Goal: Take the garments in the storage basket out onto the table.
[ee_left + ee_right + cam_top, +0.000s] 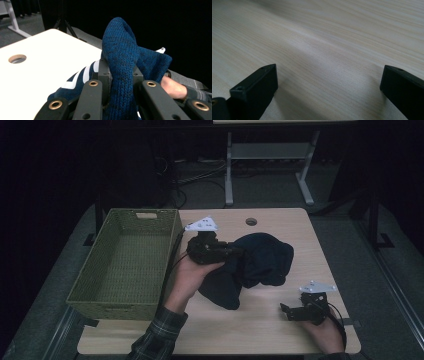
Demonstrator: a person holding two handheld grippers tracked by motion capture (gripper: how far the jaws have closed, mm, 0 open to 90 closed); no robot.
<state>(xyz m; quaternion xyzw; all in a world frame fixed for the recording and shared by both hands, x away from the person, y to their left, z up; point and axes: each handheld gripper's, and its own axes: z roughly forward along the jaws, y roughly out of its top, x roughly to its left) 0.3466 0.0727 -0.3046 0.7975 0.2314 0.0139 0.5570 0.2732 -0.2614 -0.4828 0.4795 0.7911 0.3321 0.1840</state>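
A dark blue knit garment (pixel 260 260) lies bunched on the middle of the wooden table (pixel 280 227). My left gripper (pixel 234 251) is at its left edge, shut on a fold of it. In the left gripper view the blue knit garment (pixel 120 52) rises in a thick fold between the black jaws of the left gripper (pixel 120 75), and white stripes (pixel 83 75) show lower down. My right gripper (pixel 286 311) rests near the table's front right, apart from the cloth. In the right gripper view the right gripper (pixel 329 75) stands open over the bare table (pixel 324 45).
A green woven basket (pixel 172 237) with nothing in it stands on the table's left side, close beside the left hand. A round cable hole (pixel 251 221) sits near the far edge. Behind the table, a desk frame (pixel 229 170) stands on the dark floor.
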